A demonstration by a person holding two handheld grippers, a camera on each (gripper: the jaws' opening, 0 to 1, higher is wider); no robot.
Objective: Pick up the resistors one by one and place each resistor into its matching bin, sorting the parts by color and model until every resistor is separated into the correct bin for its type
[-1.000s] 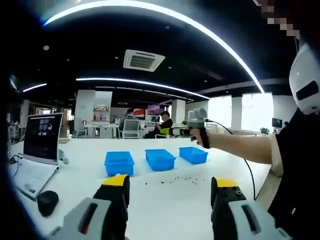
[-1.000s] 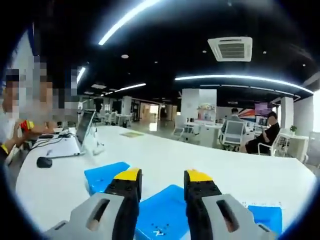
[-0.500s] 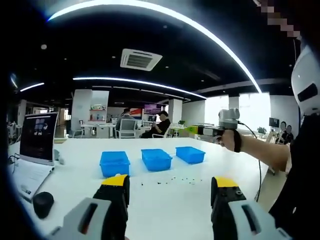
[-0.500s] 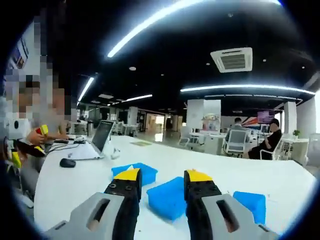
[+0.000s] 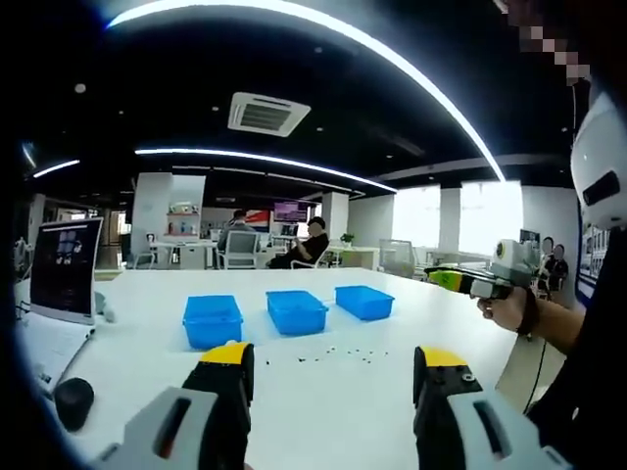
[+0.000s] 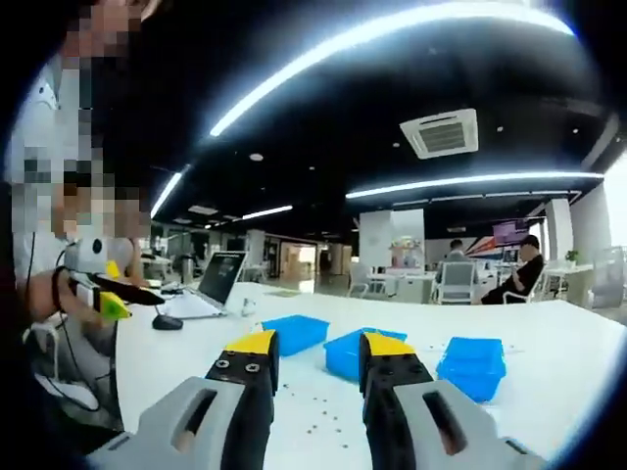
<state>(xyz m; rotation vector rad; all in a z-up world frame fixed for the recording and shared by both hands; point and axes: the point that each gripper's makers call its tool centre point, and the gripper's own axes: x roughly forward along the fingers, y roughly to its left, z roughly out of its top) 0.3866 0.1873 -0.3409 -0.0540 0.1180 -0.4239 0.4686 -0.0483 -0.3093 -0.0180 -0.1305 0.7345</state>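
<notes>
Tiny dark resistors (image 5: 328, 352) lie scattered on the smooth white counter (image 5: 323, 401), too small to tell which way they point. Beyond them three blue rectangular plastic bins (image 5: 296, 311) stand in a row. A laptop (image 5: 61, 284) and mouse (image 5: 71, 401) sit near the counter's edge. Left gripper (image 5: 333, 367) and right gripper (image 6: 315, 354) hover with jaws released, holding nothing.

Three blue bins (image 5: 294, 311) stand in a row across the white table (image 5: 323, 401), with gaps between them. The resistors (image 5: 328, 352) lie scattered just in front of the bins, and bare tabletop stretches from there toward the gripper jaws. A laptop (image 5: 59, 284) and a mouse (image 5: 71, 399) occupy the table's left edge, well apart from the bins.
</notes>
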